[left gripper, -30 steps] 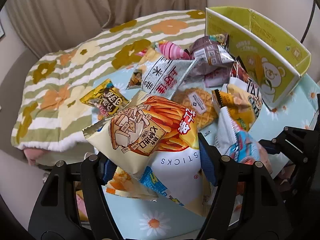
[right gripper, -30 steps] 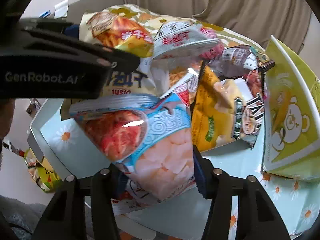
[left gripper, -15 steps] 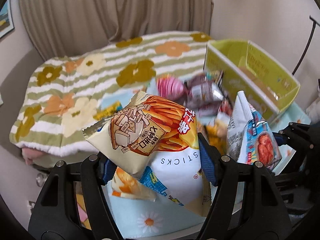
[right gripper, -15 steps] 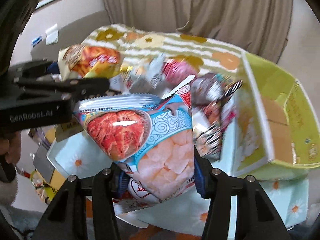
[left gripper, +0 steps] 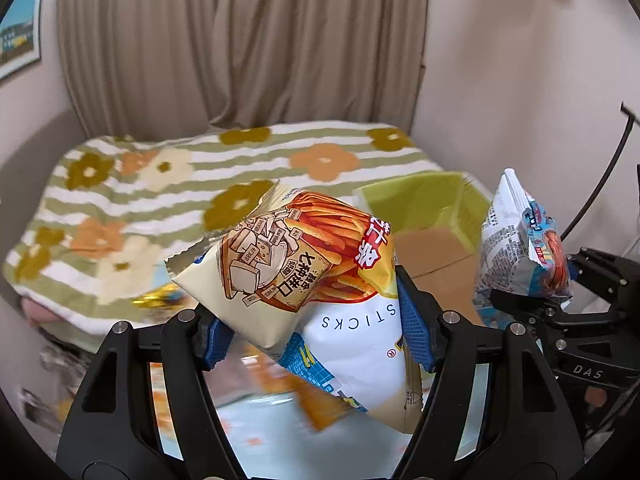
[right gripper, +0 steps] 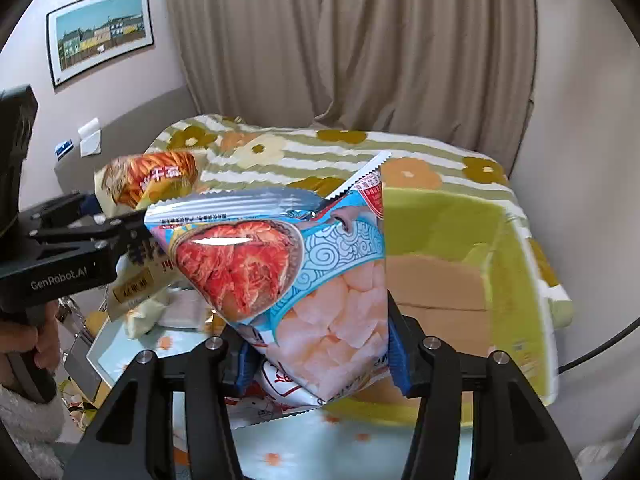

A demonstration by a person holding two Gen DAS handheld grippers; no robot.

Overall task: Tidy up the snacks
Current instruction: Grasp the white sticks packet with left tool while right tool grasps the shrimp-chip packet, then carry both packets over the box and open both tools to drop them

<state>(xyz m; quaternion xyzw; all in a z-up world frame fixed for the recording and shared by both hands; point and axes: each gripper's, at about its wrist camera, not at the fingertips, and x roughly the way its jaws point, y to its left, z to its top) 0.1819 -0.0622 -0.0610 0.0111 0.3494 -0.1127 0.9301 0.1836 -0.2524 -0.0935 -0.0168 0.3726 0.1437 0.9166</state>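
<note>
A yellow and white bag of potato sticks is pinched between the blue-padded fingers of the left gripper, and it is carried in the air, tilted, with its crimped top edge pointing up and to the left. In the right wrist view the same bag is seen at the left edge, held by the left gripper, whose handle is gripped by a person's hand. A blue bag of kimchi chips is clamped between the fingers of the right gripper, with its silver sealed edge uppermost and one corner folded upward; in the left wrist view this bag is seen edge-on at the right, held by the right gripper. An open yellow-green cardboard box, with a brown flap showing inside, is set just behind and to the right of the chips bag, and in the left wrist view the box is partly hidden behind the potato sticks. A flowered, striped blanket is spread beyond both bags, with beige curtains behind it and a framed picture on the wall. Below the bags a pale blue daisy-patterned tabletop is blurred, and what may be further snack packets lie on it at the left.
</note>
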